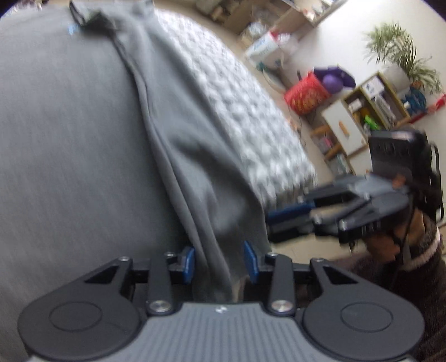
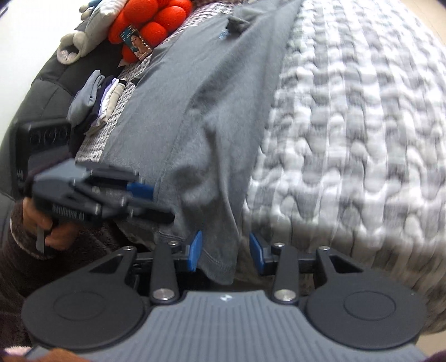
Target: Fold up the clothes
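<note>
A grey shirt (image 1: 83, 125) lies lengthways on a bed, with a folded side ridge running down toward me. It also shows in the right wrist view (image 2: 200, 92), collar at the far end. My left gripper (image 1: 218, 261) is open, with its blue pads on either side of the shirt's near hem fold. My right gripper (image 2: 225, 252) is open too, with the hem corner hanging between its pads. Each gripper shows in the other's view: the right one (image 1: 281, 215) at the shirt's right edge, the left one (image 2: 142, 189) at its left edge.
The bed has a white and grey textured cover (image 2: 348, 125). A pile of small folded clothes (image 2: 94, 97), a red ball cushion (image 2: 150, 25) and a dark quilted item lie at the left. Shelves, a red basket (image 1: 305, 96) and a plant stand beyond the bed.
</note>
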A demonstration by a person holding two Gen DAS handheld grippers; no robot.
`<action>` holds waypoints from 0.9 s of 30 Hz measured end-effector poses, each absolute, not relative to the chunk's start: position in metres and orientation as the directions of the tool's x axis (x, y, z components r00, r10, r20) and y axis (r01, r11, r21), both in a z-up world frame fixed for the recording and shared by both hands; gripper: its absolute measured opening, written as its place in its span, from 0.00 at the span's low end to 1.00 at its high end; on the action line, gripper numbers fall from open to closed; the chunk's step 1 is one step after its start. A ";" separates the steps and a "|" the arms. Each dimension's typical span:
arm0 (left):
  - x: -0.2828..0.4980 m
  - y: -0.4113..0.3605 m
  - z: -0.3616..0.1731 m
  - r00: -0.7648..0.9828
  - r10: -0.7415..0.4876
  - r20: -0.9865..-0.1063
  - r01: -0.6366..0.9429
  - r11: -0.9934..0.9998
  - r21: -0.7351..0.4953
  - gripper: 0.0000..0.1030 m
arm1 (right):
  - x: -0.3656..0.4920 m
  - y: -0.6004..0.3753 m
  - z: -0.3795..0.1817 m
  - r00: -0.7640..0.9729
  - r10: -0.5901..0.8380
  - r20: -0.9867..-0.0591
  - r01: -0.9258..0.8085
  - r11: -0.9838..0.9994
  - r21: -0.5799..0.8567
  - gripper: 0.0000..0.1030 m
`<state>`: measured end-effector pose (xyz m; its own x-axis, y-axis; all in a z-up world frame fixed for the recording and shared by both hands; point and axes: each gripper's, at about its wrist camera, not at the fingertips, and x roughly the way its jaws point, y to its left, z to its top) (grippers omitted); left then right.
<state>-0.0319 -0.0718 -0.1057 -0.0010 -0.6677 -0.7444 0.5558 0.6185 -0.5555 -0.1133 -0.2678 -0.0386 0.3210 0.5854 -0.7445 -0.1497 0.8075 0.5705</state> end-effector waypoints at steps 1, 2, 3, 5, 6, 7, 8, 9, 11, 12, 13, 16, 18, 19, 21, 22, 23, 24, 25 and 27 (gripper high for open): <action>-0.038 -0.074 -0.111 -0.013 -0.656 -0.755 0.554 0.624 -0.552 0.25 | -0.114 -0.270 -0.041 0.318 0.593 -0.740 -0.139 0.801 0.582 0.41; -0.043 -0.075 -0.115 -0.010 -0.646 -0.763 0.551 0.633 -0.543 0.15 | -0.115 -0.272 -0.043 0.315 0.599 -0.736 -0.129 0.795 0.592 0.41; -0.048 -0.074 -0.117 0.007 -0.641 -0.768 0.547 0.645 -0.534 0.05 | -0.117 -0.275 -0.044 0.314 0.604 -0.732 -0.120 0.790 0.601 0.41; -0.055 -0.070 -0.116 0.026 -0.670 -0.742 0.544 0.632 -0.552 0.05 | -0.120 -0.281 -0.044 0.315 0.614 -0.724 -0.104 0.780 0.617 0.41; -0.057 -0.067 -0.114 0.027 -0.699 -0.714 0.543 0.610 -0.577 0.05 | -0.122 -0.284 -0.043 0.316 0.620 -0.718 -0.099 0.774 0.625 0.41; -0.058 -0.063 -0.110 0.018 -0.736 -0.677 0.538 0.578 -0.614 0.05 | -0.123 -0.287 -0.042 0.318 0.624 -0.713 -0.095 0.770 0.631 0.41; -0.059 -0.059 -0.107 0.010 -0.768 -0.640 0.531 0.547 -0.648 0.05 | -0.124 -0.290 -0.042 0.320 0.628 -0.710 -0.093 0.766 0.636 0.41; -0.059 -0.055 -0.104 0.006 -0.795 -0.607 0.521 0.521 -0.676 0.05 | -0.125 -0.292 -0.042 0.321 0.630 -0.707 -0.092 0.764 0.639 0.41; -0.059 -0.047 -0.099 0.001 -0.838 -0.546 0.497 0.475 -0.726 0.05 | -0.126 -0.296 -0.041 0.324 0.633 -0.703 -0.091 0.761 0.643 0.41; -0.057 -0.046 -0.100 0.002 -0.834 -0.552 0.480 0.485 -0.731 0.05 | -0.127 -0.297 -0.041 0.325 0.633 -0.702 -0.091 0.760 0.643 0.41; -0.056 -0.046 -0.103 0.002 -0.809 -0.587 0.468 0.520 -0.715 0.05 | -0.127 -0.297 -0.041 0.327 0.633 -0.701 -0.089 0.760 0.644 0.42; -0.056 -0.051 -0.121 0.015 -0.697 -0.717 0.468 0.638 -0.611 0.05 | -0.126 -0.298 -0.042 0.331 0.634 -0.699 -0.087 0.758 0.646 0.42; -0.057 -0.052 -0.131 0.013 -0.672 -0.740 0.459 0.662 -0.592 0.05 | -0.125 -0.295 -0.043 0.330 0.634 -0.700 -0.090 0.759 0.645 0.42; -0.056 -0.050 -0.134 0.010 -0.678 -0.735 0.450 0.660 -0.602 0.05 | -0.125 -0.295 -0.044 0.330 0.634 -0.699 -0.090 0.758 0.646 0.42; -0.056 -0.049 -0.133 0.015 -0.687 -0.726 0.449 0.654 -0.609 0.05 | -0.124 -0.292 -0.045 0.335 0.637 -0.695 -0.089 0.755 0.649 0.42; -0.056 -0.049 -0.133 0.016 -0.689 -0.724 0.454 0.651 -0.609 0.05 | -0.124 -0.290 -0.047 0.338 0.641 -0.689 -0.088 0.750 0.655 0.42; -0.056 -0.047 -0.134 0.013 -0.690 -0.723 0.456 0.648 -0.610 0.05 | -0.124 -0.289 -0.048 0.342 0.648 -0.681 -0.087 0.743 0.664 0.42; -0.056 -0.046 -0.136 0.009 -0.692 -0.722 0.458 0.645 -0.612 0.05 | -0.124 -0.288 -0.051 0.341 0.657 -0.673 -0.087 0.735 0.673 0.42; -0.055 -0.047 -0.136 0.005 -0.694 -0.720 0.457 0.642 -0.616 0.05 | -0.124 -0.287 -0.053 0.338 0.666 -0.665 -0.086 0.725 0.683 0.41; -0.054 -0.049 -0.138 -0.004 -0.700 -0.714 0.457 0.634 -0.624 0.05 | -0.126 -0.285 -0.054 0.333 0.665 -0.669 -0.099 0.730 0.677 0.16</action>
<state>-0.0543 -0.0488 -0.1381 -0.0040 -0.7002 -0.7139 0.4568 0.6338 -0.6242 -0.1261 -0.2852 -0.0538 0.3330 0.6650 -0.6685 -0.0989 0.7297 0.6766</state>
